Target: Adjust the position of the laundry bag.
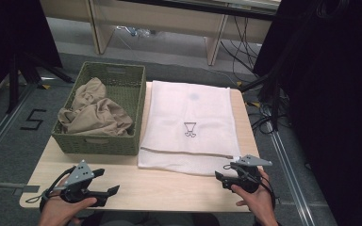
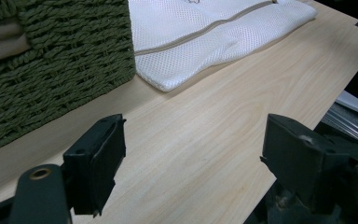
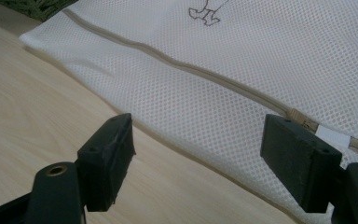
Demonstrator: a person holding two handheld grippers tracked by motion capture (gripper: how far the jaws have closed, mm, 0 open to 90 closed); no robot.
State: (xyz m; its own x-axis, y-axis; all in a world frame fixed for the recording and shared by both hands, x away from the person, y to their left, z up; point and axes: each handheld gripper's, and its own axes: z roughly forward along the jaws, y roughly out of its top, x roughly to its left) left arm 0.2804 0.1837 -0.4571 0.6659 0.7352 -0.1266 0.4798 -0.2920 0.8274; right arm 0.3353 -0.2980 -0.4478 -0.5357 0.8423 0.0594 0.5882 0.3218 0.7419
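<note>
At the near edge of the wooden table (image 1: 160,188) the person holds two grippers, one in each hand. The left gripper (image 1: 107,182) is low over the bare wood at the near left corner, with its jaws wide apart and nothing between them; in the left gripper view (image 2: 193,168) only light wood lies between the two black jaws. The right gripper (image 1: 222,177) is at the near right, also with its jaws spread wide and empty. It is just beside the near right corner of the white mesh laundry bag (image 1: 191,127), not touching it as far as I can see. In the right gripper view (image 3: 196,163) the jaws point at the near edge of the bag (image 3: 261,60), and the beige zipper (image 3: 177,63) runs across the mesh and ends at a small white tab (image 3: 333,136) close to the right-side jaw.

A little farther, the bag lies flat on the right half of the table, with a small dark drawing (image 1: 190,129) in its middle. To its left stands a green woven basket (image 1: 122,77), touching or almost touching the bag's left edge. Inside the basket a crumpled beige cloth (image 1: 94,113) is piled up.

Behind the table I see grey floor and light wooden furniture legs (image 1: 214,44).
</note>
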